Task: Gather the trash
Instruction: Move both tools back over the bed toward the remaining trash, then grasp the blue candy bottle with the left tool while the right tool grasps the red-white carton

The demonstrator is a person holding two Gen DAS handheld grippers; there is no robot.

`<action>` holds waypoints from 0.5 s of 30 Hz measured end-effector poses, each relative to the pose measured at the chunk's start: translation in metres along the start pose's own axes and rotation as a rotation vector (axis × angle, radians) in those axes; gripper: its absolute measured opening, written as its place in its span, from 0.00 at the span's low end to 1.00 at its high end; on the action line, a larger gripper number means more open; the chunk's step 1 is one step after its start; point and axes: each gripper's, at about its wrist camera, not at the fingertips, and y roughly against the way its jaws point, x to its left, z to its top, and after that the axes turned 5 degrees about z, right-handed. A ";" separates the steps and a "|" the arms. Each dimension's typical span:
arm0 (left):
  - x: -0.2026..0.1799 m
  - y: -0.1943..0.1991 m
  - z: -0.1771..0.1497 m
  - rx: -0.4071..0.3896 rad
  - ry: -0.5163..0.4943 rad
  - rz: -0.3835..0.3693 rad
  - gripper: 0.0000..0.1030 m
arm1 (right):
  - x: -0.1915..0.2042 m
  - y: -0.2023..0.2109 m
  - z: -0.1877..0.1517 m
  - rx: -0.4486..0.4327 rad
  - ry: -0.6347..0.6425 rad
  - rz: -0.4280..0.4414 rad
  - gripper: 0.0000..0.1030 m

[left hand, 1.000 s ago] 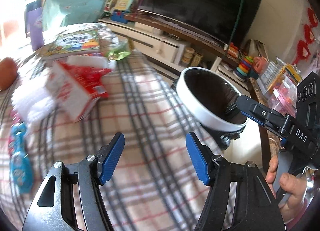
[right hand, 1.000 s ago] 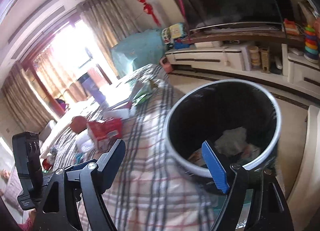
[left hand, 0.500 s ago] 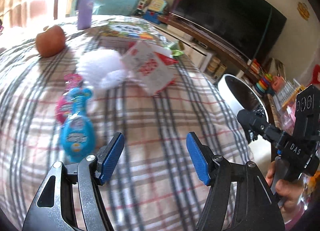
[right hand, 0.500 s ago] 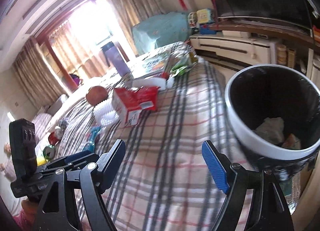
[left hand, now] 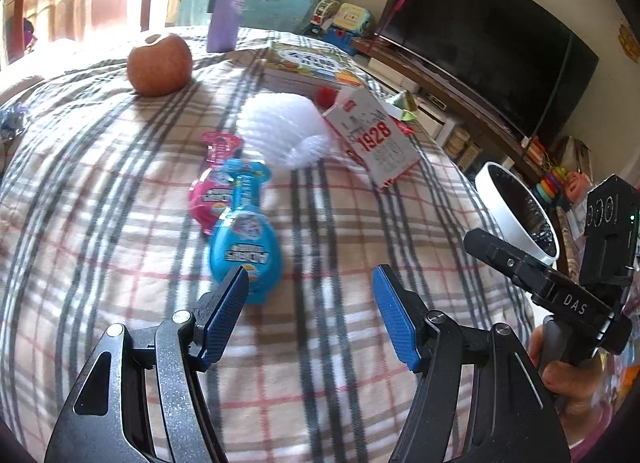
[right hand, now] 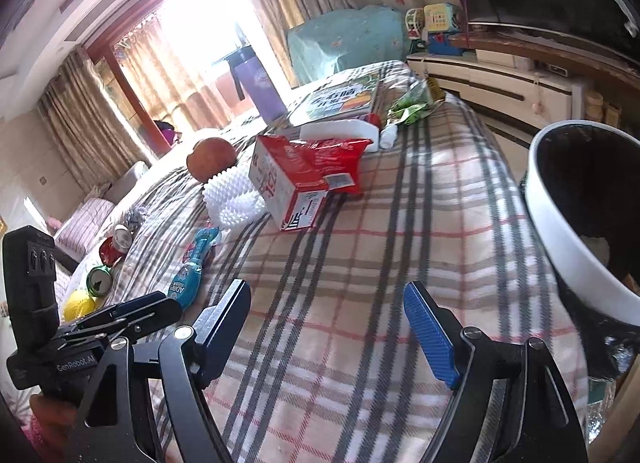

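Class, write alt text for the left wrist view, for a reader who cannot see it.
The open left gripper hovers empty over a plaid cloth, just short of a blue wrapper. Beyond lie a pink wrapper, white foam, a carton and an apple; a bin stands right.

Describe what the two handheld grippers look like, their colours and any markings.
Both are black metal scissor-style frames with silver pivot bolts and ribbed blue finger pads. The left gripper carries "GenRobot.AI" lettering; the right gripper reads "DAS". Each has a black box module with three round dials.
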 end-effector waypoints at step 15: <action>0.021 -0.014 0.011 0.028 0.027 0.038 0.64 | 0.016 -0.037 0.020 0.047 0.049 0.036 0.78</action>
